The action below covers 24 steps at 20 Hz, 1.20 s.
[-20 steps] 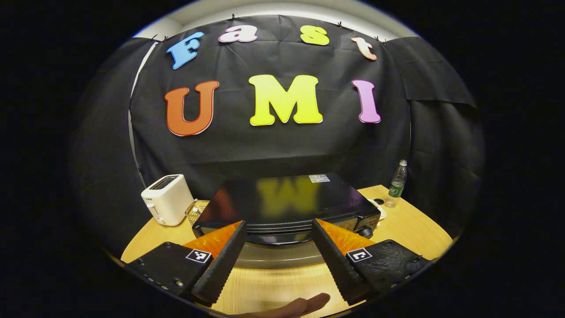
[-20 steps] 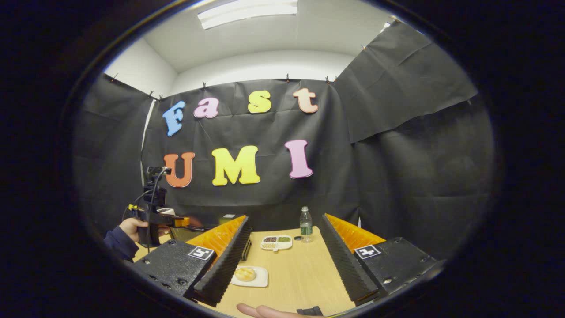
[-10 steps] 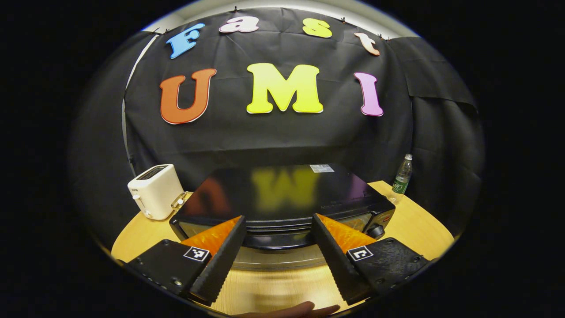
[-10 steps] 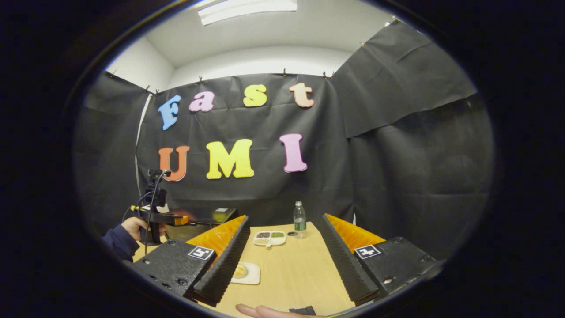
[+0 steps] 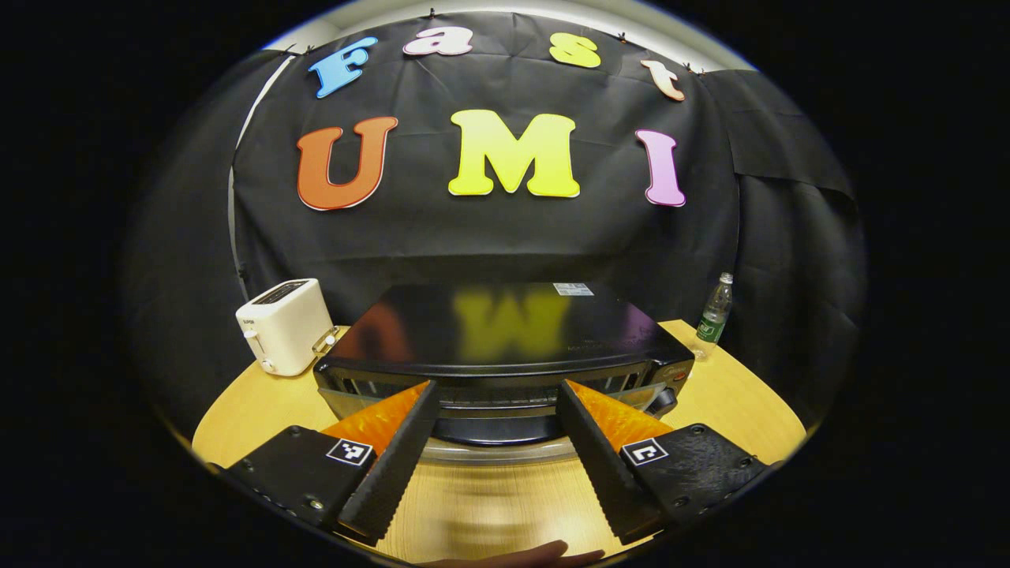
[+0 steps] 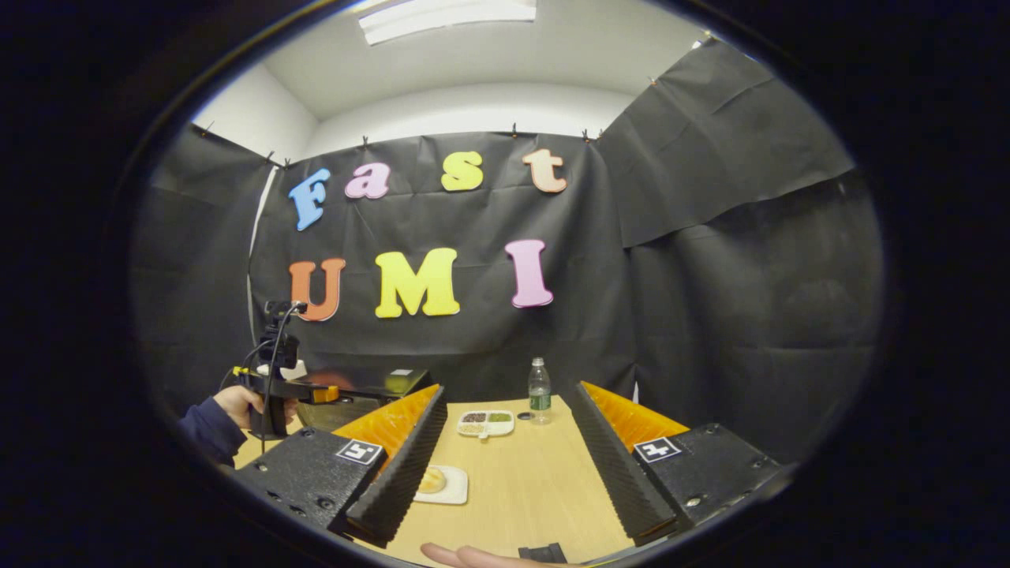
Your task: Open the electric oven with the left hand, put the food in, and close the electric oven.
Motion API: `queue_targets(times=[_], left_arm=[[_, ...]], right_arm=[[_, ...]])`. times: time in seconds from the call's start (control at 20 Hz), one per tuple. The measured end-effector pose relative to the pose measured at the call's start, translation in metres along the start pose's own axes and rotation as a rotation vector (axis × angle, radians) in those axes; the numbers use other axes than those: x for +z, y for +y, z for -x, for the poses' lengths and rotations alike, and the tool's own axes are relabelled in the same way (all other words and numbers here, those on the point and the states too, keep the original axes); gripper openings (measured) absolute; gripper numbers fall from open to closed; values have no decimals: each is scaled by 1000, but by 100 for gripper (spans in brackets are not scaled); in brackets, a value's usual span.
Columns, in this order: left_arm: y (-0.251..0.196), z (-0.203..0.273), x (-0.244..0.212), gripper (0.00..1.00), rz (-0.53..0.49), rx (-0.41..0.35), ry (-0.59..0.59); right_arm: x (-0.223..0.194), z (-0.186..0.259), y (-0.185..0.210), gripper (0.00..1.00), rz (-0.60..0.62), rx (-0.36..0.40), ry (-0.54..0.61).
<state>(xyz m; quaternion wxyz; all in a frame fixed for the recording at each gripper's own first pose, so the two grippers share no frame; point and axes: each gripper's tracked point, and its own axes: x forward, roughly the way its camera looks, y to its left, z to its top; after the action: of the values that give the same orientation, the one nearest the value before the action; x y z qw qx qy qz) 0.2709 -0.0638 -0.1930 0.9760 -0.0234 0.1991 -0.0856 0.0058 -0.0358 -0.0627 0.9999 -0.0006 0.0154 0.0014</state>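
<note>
Both my tongs are standing wide: left gripper (image 5: 493,402) is hovering before the electric oven (image 5: 505,347), right gripper (image 6: 505,410) over the table (image 6: 529,489) near the food (image 6: 431,480).

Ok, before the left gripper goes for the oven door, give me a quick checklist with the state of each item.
1. Left gripper open and empty: ok.
2. Left gripper lined up with the front of the oven, fingers either side of the door's top middle: ok.
3. Fingers already on the door handle: cannot tell, the handle is hard to make out.
4. Oven door shut, not yet opened: ok.
5. Food on its plate on the table, ready: ok.
6. Right gripper open and empty: ok.
</note>
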Motion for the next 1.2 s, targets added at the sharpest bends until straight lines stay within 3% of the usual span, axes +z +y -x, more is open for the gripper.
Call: queue_targets(times=[0.85,1.2], left_arm=[[-9,63,-75,98,-2,40,77],[-11,77,-113,98,-2,41,29]], right_arm=[[-12,-6,9,98,6,4,27],[-13,-8,20,98,24,23,30]])
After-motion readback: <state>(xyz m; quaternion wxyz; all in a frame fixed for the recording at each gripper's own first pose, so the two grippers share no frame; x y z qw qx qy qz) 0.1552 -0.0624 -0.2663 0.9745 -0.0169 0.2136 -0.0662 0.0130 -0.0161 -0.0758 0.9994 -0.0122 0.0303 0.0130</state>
